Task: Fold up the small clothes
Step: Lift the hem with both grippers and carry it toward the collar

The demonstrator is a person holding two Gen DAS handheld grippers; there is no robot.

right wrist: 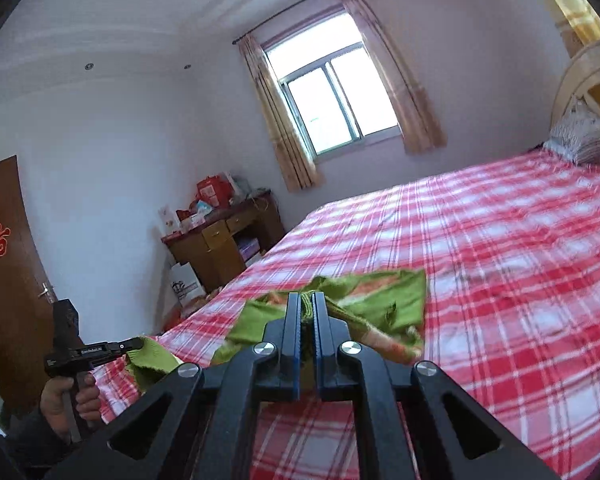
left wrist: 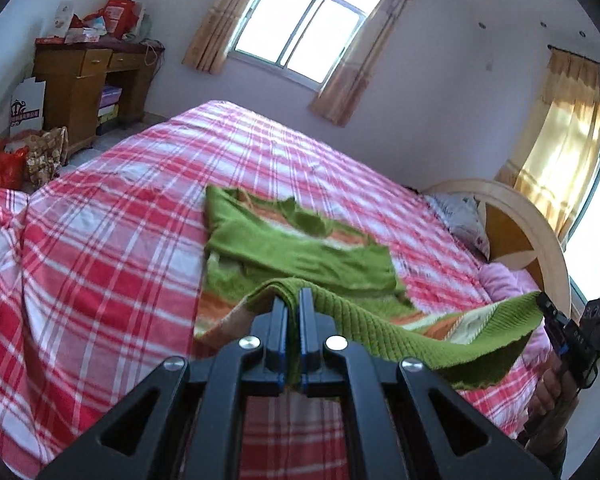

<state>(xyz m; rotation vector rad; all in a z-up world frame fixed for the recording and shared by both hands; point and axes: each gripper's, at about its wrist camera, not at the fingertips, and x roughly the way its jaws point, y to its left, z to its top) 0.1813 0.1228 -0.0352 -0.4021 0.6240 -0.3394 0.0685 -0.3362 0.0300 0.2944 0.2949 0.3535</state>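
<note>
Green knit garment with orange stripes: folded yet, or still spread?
Part-folded. The green knit garment with orange stripes has its near edge lifted off the red plaid bedsheet, pinched by left gripper and right gripper.

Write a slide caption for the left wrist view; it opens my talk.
Left gripper and right gripper lift the green sweater's hem off the plaid bed.

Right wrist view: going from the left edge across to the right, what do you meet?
Brown door → the other hand-held gripper, shut on the green garment's hem → wooden desk → window → patterned pillow by the headboard.
</note>
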